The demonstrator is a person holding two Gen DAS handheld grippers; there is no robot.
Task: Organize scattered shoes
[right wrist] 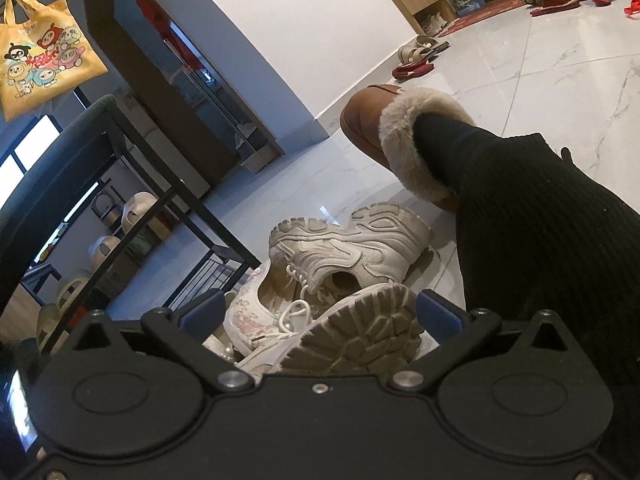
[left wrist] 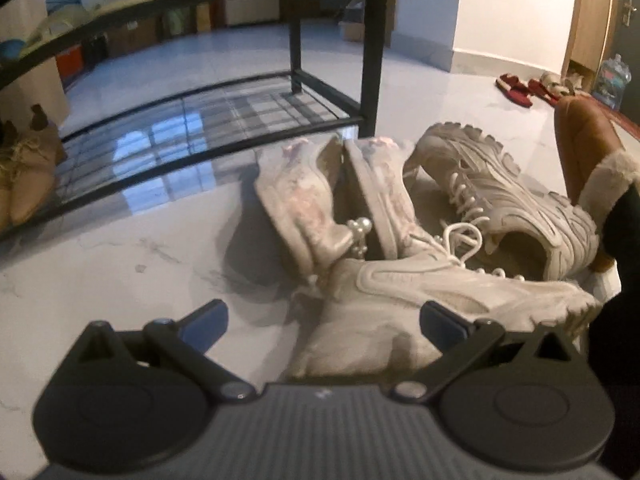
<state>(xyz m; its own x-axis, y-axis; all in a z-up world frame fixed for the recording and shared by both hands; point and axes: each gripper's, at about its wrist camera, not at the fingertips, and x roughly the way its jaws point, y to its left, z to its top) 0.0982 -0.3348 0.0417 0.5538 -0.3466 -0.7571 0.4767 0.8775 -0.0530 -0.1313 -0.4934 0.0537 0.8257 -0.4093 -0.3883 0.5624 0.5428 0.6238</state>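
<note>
Shoes (left wrist: 400, 216) are lying piled beside the rack (left wrist: 332, 112). We are holding both grippers, left (left wrist: 322, 322) and right (right wrist: 318, 314), wide open and empty. Sneakers look light; stiff heels seem best for pinching.

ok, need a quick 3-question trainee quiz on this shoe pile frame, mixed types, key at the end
1. True or false: the left gripper is shut on the nearest sneaker.
2. In the right wrist view, the sneaker between the right gripper's fingers shows mostly its: A) tongue B) sole C) insole
3. Fill in: the lower tier of the black shoe rack holds a tan pair at its ___ end in the left wrist view.

Key: 1 false, both grippers are open; 2 B; 3 left.
</note>
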